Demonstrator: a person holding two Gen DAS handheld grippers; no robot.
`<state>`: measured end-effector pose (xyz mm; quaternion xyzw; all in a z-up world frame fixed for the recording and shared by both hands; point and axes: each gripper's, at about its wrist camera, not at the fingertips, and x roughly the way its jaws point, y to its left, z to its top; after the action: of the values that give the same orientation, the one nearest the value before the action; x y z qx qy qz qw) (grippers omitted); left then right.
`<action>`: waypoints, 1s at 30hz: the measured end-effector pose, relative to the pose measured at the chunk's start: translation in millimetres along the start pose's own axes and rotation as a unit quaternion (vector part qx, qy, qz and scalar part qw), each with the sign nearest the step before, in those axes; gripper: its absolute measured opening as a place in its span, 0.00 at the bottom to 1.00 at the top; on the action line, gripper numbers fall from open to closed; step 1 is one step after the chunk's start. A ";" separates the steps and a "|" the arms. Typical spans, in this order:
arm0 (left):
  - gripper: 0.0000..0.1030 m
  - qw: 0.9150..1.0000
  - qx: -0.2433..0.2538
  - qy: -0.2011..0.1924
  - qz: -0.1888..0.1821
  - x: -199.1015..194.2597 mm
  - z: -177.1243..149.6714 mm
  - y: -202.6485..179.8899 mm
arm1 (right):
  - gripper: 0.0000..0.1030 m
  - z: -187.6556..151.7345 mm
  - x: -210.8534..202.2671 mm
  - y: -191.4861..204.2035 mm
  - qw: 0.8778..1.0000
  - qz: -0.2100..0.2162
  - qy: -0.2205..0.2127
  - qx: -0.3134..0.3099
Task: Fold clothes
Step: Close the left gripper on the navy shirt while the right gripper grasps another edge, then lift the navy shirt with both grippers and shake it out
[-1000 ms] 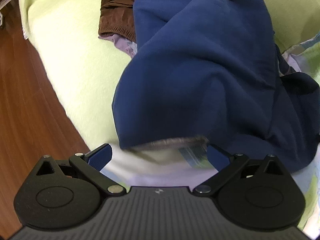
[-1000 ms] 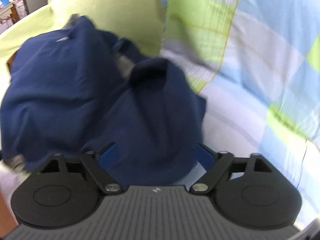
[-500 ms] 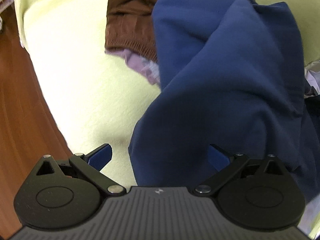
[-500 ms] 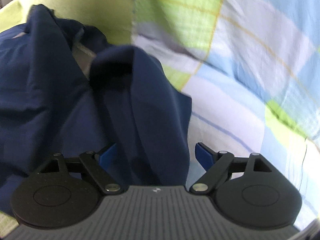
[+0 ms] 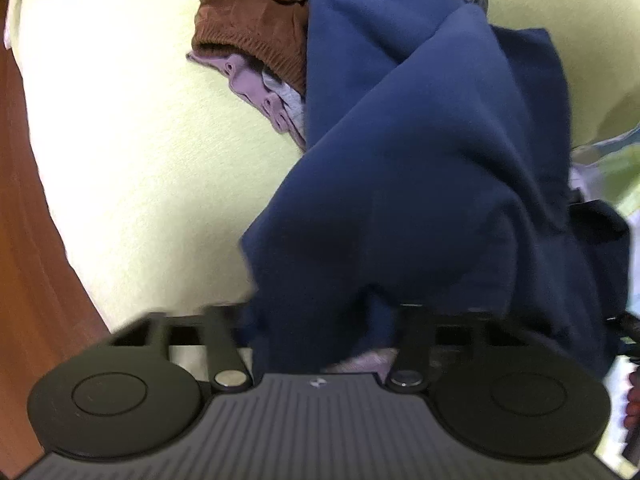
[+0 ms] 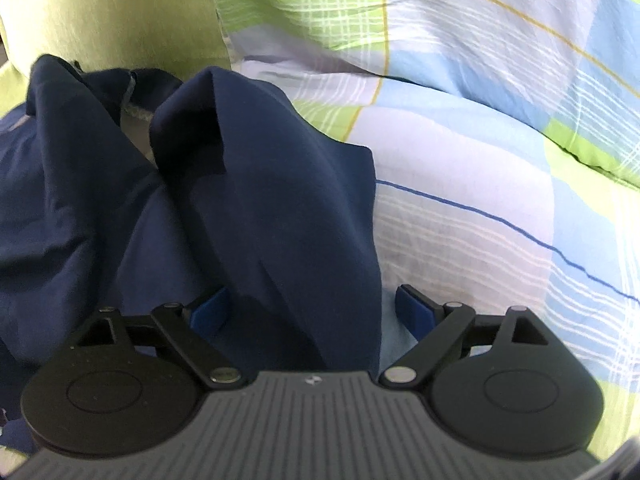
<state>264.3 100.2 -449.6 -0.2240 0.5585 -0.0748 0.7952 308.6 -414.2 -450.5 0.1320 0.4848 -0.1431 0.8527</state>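
Navy garment (image 5: 420, 200): your left gripper (image 5: 320, 320) has just closed, pinching its near edge, right gripper (image 6: 312, 308) spread; bunched cloth may slip.

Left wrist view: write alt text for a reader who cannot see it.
The left gripper has just closed its jaws on the near edge of a navy blue garment draped across a pale yellow-green cushion. Behind the garment lie a brown knit garment and a lilac one.

Navy garment (image 5: 420, 184) on green bed (image 5: 140, 152)
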 end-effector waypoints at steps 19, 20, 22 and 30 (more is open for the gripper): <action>0.02 0.992 0.082 -0.076 -0.059 -75.1 31.5 -44.8 | 0.07 44.4 -20.9 -58.3 0.988 0.099 -0.090 0.082; 0.02 0.991 0.089 -0.085 -0.062 -84.5 36.5 -50.1 | 0.07 49.7 -28.0 -59.1 0.985 0.110 -0.098 0.087; 0.02 0.985 0.113 -0.112 -0.067 -108.0 49.6 -64.7 | 0.07 62.1 -47.4 -61.3 0.981 0.127 -0.119 0.091; 0.02 0.958 0.168 -0.210 -0.100 -195.6 65.3 -122.0 | 0.07 64.2 -149.7 -73.5 0.953 0.166 -0.222 0.118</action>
<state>269.1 81.8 -210.7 -0.1523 0.3334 -0.1980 0.9091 258.7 -488.1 -295.7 0.2756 0.2338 -0.0816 0.9289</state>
